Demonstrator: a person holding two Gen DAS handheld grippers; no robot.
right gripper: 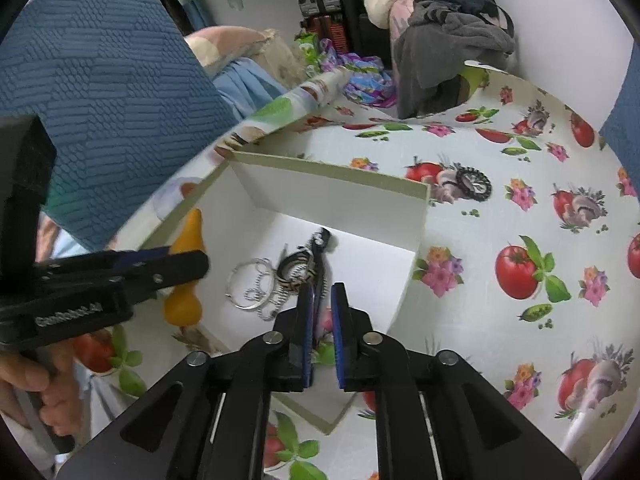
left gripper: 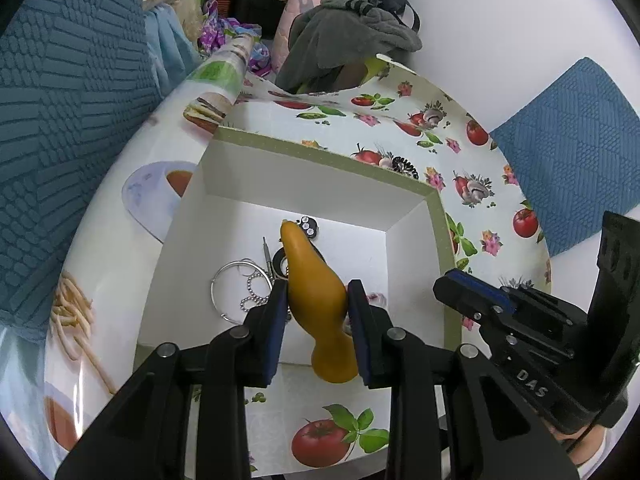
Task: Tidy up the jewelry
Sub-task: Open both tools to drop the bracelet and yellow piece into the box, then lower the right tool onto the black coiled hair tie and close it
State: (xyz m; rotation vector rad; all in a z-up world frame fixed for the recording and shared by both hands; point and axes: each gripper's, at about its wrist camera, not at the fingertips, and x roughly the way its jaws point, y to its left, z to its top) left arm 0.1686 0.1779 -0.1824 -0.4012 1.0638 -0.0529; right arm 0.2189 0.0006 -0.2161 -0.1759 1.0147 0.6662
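Observation:
My left gripper point(left gripper: 318, 292) is shut on a yellow-orange pear-shaped object point(left gripper: 310, 280) and holds it above the open white box point(left gripper: 320, 152). The same object point(right gripper: 186, 300) shows beside the left gripper point(right gripper: 200, 264) in the right wrist view. Inside the box lie silver bangles point(left gripper: 232, 292), a bead chain point(left gripper: 256, 298) and a black piece with white stones point(left gripper: 308, 227). My right gripper point(right gripper: 322, 292) hovers over the box's near right part, jaws a little apart, with a thin dark strap point(right gripper: 318, 280) between them. A zebra-striped bangle point(right gripper: 296, 270) lies just ahead of it.
A black-and-white coiled hair tie point(right gripper: 474, 184) lies on the tomato-print tablecloth point(right gripper: 500, 320) beyond the box's far right corner. Blue cushions point(left gripper: 60, 120) stand at left and right. Piled clothes point(left gripper: 352, 28) sit behind the table.

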